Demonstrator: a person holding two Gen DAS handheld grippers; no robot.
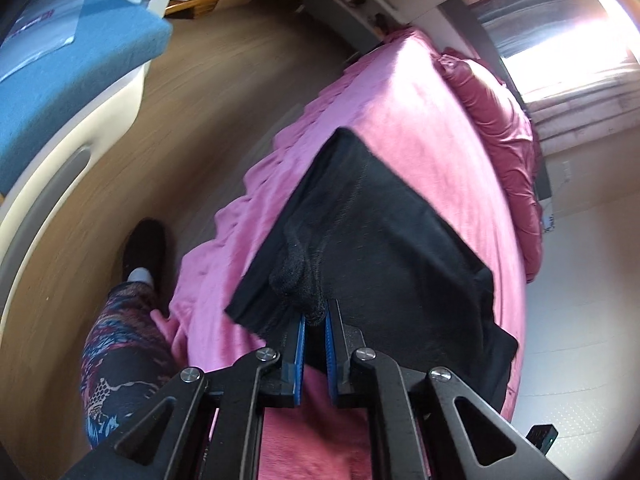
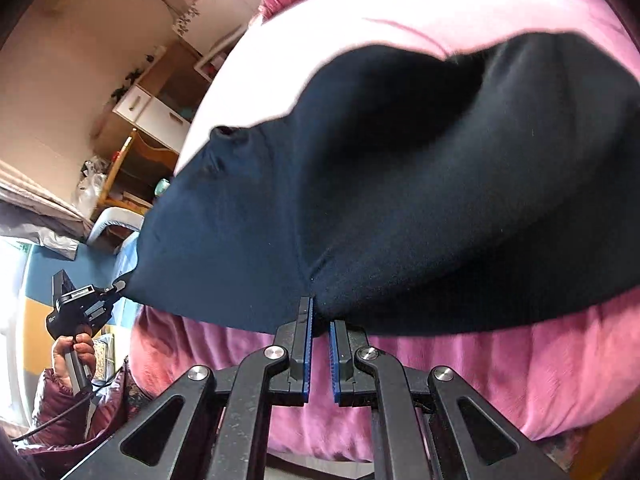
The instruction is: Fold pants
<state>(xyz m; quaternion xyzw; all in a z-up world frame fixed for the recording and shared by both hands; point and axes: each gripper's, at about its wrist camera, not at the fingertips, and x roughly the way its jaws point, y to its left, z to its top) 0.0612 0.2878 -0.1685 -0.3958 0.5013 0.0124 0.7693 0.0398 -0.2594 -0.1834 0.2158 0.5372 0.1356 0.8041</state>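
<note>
Both grippers, left gripper (image 1: 315,316) and right gripper (image 2: 320,322), pinch black pants (image 1: 376,232) over pink bedspread (image 1: 420,128).

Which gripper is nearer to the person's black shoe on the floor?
Left. The left gripper holds the black pants at the bed edge, beside the shoe. The right gripper grips the pants farther along; no shoe shows in its view.
</note>
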